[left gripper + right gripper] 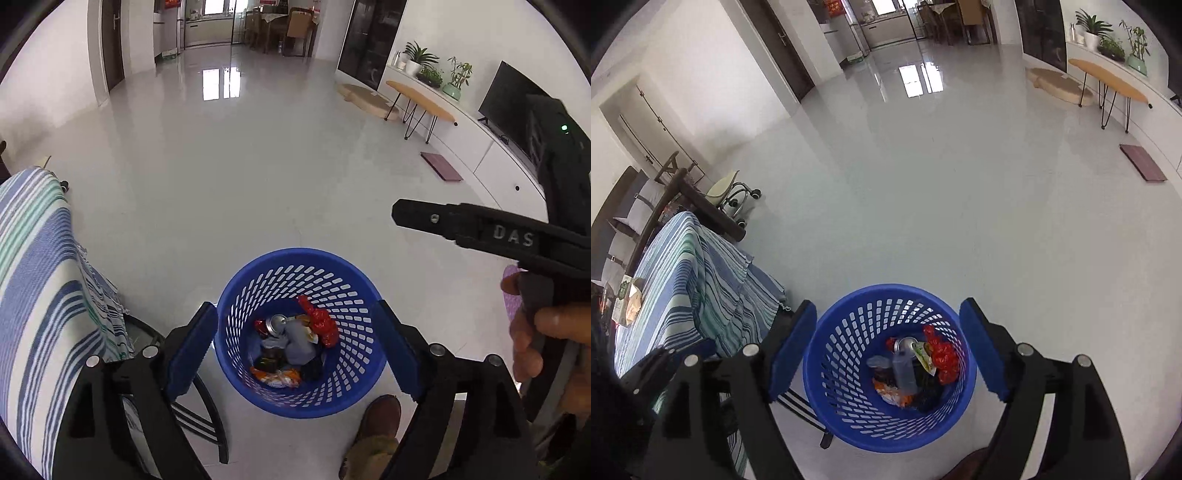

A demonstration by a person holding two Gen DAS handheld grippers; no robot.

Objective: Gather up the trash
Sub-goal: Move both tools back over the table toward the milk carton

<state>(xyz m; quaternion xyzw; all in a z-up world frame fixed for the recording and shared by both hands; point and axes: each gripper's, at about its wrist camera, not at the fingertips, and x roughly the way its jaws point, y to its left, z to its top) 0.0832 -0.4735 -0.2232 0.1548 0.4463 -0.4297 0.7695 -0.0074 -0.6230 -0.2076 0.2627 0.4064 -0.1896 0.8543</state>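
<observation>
Currently | I am holding left tool (297, 345) and right tool (888, 350) spread, empty, above blue basket (846, 417) on floor | trash (912, 365) is lying inside | I am keeping both centred over rim before withdrawing.

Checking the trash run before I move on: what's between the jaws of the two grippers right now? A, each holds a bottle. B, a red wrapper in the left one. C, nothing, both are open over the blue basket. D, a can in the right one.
C: the left gripper and right gripper both stand open and empty above the blue basket, with the trash inside it.
</observation>
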